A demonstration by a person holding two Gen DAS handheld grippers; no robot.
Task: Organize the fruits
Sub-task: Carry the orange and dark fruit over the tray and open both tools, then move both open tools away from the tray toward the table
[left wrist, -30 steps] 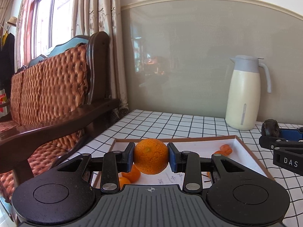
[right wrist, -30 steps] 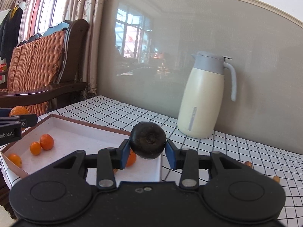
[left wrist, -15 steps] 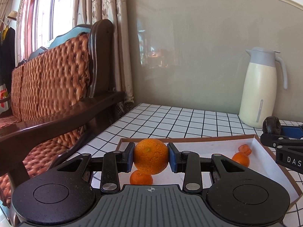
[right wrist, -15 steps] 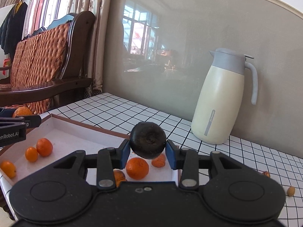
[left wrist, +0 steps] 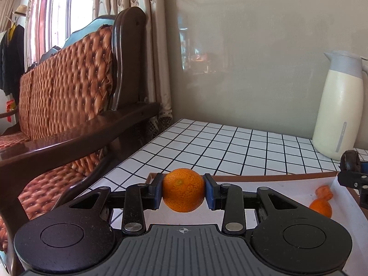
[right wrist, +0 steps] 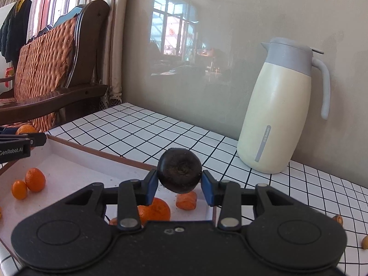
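My left gripper (left wrist: 183, 191) is shut on an orange (left wrist: 183, 189) and holds it above the left end of a white box with a brown rim (left wrist: 264, 176). My right gripper (right wrist: 179, 185) is shut on a dark round fruit (right wrist: 179, 170) over the box's right end (right wrist: 76, 174). Several small oranges (right wrist: 34, 179) and a carrot-like piece (right wrist: 186, 200) lie in the box. The dark fruit also shows at the right edge of the left wrist view (left wrist: 350, 160). The left gripper's orange shows at the left of the right wrist view (right wrist: 26, 129).
A cream thermos jug (right wrist: 283, 108) stands on the checked tablecloth (right wrist: 142, 128) by the wall. A wooden sofa with orange cushions (left wrist: 69, 96) stands left of the table. Small brown bits (right wrist: 338, 219) lie on the cloth at the right.
Both grippers have pulled back and towards the left, each still holding its fruit. More of the box's contents shows under the right gripper.
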